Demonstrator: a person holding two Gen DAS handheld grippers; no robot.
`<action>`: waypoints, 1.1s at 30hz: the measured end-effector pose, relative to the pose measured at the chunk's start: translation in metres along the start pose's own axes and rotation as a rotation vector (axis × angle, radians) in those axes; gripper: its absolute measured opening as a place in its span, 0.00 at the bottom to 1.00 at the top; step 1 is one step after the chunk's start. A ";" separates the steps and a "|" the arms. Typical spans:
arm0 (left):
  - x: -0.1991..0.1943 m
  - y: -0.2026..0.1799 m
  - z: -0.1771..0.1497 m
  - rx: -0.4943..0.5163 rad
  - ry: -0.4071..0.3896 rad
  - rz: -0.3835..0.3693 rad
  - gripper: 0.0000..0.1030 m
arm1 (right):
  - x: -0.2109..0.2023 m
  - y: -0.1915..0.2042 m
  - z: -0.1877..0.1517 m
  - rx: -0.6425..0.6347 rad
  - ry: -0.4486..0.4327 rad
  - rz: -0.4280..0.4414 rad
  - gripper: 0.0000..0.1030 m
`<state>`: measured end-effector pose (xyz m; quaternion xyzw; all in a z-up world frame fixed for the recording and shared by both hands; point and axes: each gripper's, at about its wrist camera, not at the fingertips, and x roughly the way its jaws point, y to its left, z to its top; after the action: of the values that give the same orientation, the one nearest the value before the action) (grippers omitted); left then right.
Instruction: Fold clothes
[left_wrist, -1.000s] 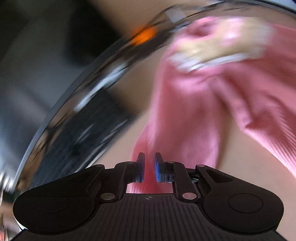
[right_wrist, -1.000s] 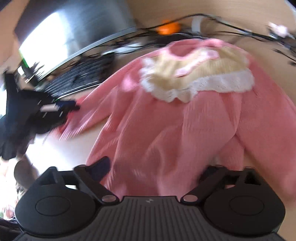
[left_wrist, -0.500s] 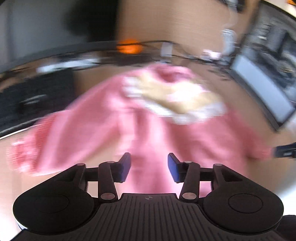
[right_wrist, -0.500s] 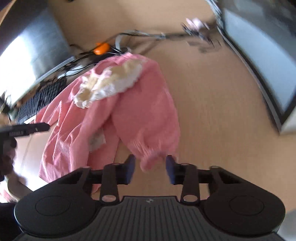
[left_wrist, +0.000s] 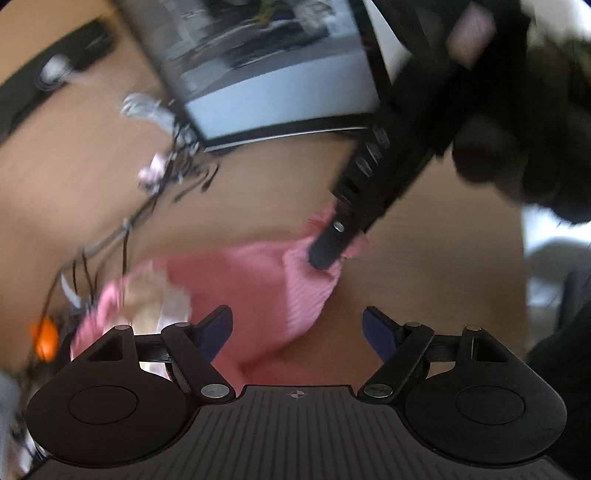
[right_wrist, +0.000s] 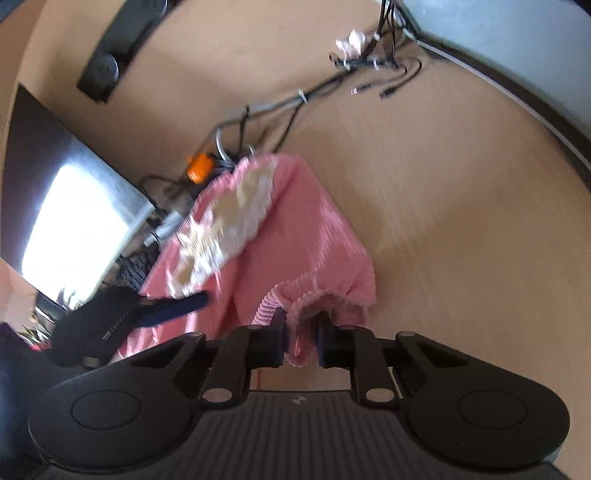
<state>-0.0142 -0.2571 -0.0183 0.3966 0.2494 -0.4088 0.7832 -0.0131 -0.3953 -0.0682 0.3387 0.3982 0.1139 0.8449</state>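
Right gripper is pinched on the frilly cuff of the pink garment, fabric bunched btwn its fingers at lower centre of the right-wrist frame; sleeve runs up-left from there to the lace collar. Left gripper hangs wide open w/ nothing in it, garment just ahead and left of its tips. Judging by that, right is the arm placed to carry the sleeve across the wooden desk.
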 end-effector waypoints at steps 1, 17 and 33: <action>0.010 -0.002 0.006 0.015 0.009 0.010 0.72 | -0.003 -0.002 0.003 0.010 -0.006 0.018 0.14; 0.012 0.033 0.072 -0.166 -0.201 0.061 0.65 | -0.100 0.092 0.030 -0.398 -0.521 -0.310 0.44; -0.125 0.108 -0.165 -0.790 0.172 0.090 0.83 | 0.015 0.110 -0.066 -0.666 0.214 -0.188 0.51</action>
<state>-0.0029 -0.0274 0.0235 0.1083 0.4344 -0.2123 0.8686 -0.0447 -0.2746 -0.0337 -0.0070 0.4547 0.1938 0.8693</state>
